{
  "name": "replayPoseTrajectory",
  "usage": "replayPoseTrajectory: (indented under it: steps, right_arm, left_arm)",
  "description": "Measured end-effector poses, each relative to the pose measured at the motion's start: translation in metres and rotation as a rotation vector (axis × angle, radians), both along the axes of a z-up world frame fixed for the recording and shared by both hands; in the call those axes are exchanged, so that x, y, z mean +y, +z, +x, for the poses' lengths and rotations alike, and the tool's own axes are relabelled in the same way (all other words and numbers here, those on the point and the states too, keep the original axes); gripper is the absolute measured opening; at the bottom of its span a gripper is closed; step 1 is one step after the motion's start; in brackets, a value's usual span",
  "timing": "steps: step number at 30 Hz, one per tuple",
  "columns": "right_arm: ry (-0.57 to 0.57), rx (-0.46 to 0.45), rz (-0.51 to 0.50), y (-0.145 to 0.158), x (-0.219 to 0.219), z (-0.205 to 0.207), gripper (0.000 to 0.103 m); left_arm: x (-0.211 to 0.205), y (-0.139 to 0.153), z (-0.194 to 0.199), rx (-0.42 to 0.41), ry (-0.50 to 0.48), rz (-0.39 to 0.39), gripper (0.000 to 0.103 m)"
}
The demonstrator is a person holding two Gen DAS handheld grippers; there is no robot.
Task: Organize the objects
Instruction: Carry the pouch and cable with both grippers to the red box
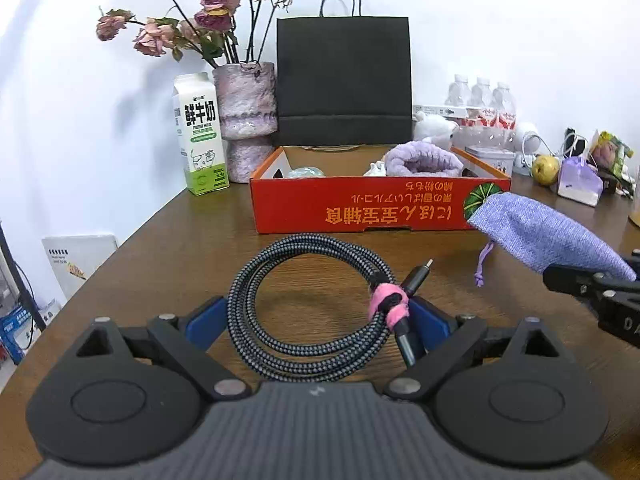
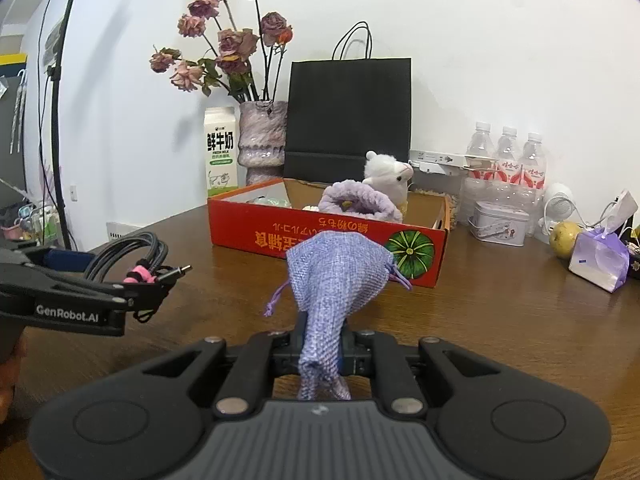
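At the left, the left gripper (image 1: 316, 316) is carrying a coiled cable (image 1: 308, 304) above the table (image 1: 168, 248), its blue fingers (image 1: 202, 322) standing wide apart and bearing on the outer sides of the coil, beside the pink tie (image 1: 388, 304) that is binding the loops. In the right wrist view the same coil (image 2: 128, 256) is hanging clear of the wood, the free plug (image 2: 176, 271) poking out toward the middle. Behind it, against the wall, a milk carton (image 1: 200, 132) and a vase (image 1: 246, 120) of dried roses are standing next to the red box (image 1: 380, 204), where a purple wrap (image 1: 424, 160) is already lying.

At the right, the right gripper (image 2: 322, 354) is pinching the bottom of a purple pouch (image 2: 336, 276), jaws nearly together on the cloth, the drawstring mouth pointing toward the box (image 2: 328, 240) and the body held off the table.

The risk, on this view, is sitting with the cable: a springy coil held only by side pressure could be slipping or fanning out if the fingers ease, and the loose plug could be snagging the box rim on the way in. The pouch, gripped by one bunched end, could be drooping and dragging its cord (image 2: 276, 300).

Both grippers are pointing forward and slightly downward toward the box, side by side and near each other.
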State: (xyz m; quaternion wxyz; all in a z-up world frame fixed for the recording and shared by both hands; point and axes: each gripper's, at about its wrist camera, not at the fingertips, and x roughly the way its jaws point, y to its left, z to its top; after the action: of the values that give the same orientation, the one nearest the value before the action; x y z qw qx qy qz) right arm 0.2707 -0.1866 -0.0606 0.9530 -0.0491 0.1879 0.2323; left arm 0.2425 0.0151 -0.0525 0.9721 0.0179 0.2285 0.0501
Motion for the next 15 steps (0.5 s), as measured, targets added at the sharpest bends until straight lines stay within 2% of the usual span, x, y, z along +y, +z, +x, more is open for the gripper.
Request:
replayPoseTrajectory:
  steps: [8, 15]
  right_arm:
    - [-0.015, -0.029, 0.005, 0.002, 0.009, -0.013, 0.010]
    - [-0.012, -0.043, 0.022, 0.009, 0.019, -0.019, 0.010]
  left_arm:
    - [-0.005, 0.004, -0.009, -0.013, 0.032, -0.037, 0.097]
    - [-0.007, 0.014, -0.013, -0.034, 0.034, -0.034, 0.097]
